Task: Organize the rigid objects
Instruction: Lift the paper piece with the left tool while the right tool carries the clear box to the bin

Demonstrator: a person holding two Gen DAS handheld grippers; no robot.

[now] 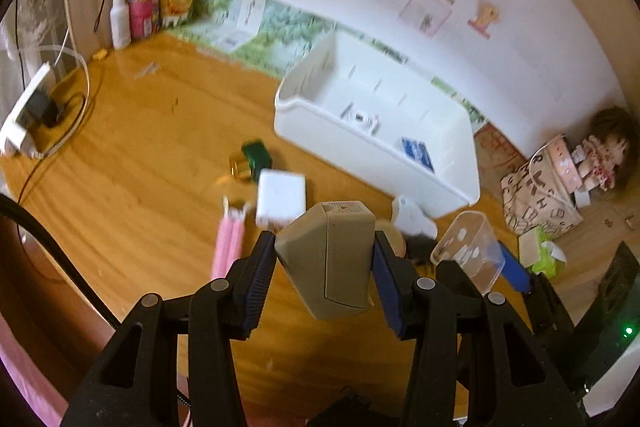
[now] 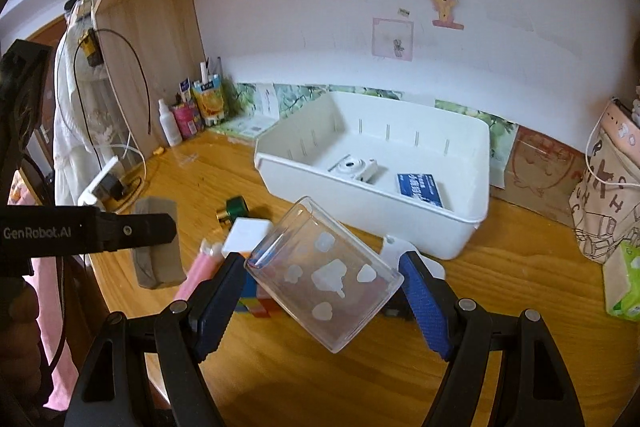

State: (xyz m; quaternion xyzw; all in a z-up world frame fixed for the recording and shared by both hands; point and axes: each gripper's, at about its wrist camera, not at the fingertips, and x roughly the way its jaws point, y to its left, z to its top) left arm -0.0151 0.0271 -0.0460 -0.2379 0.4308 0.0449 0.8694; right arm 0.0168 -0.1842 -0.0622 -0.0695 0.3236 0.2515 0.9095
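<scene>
Wooden bench point(image 2: 360, 367), glossy, against white wall. White bin point(image 2: 400, 223) sits on bench near wall, taken as landmark. Left of bin: green-and-gold bottle point(image 2: 232, 211) lying down, white flat box point(image 2: 248, 233) just beside it, pink tube point(image 2: 200, 269) nearer. In front of bin: white shaped piece point(image 2: 400, 247), colourful blocks point(image 2: 256, 301). Far left of bin: white spray bottle point(image 2: 168, 125), pink container point(image 2: 186, 121), power strip point(image 2: 100, 189). Right of bin: patterned bag point(image 2: 604, 211), green tissue pack point(image 2: 624, 283).

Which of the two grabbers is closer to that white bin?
Right. The right gripper, holding a clear cup, is just in front of the white bin; the left gripper, clamping a grey block, hangs farther back and off to the left.
</scene>
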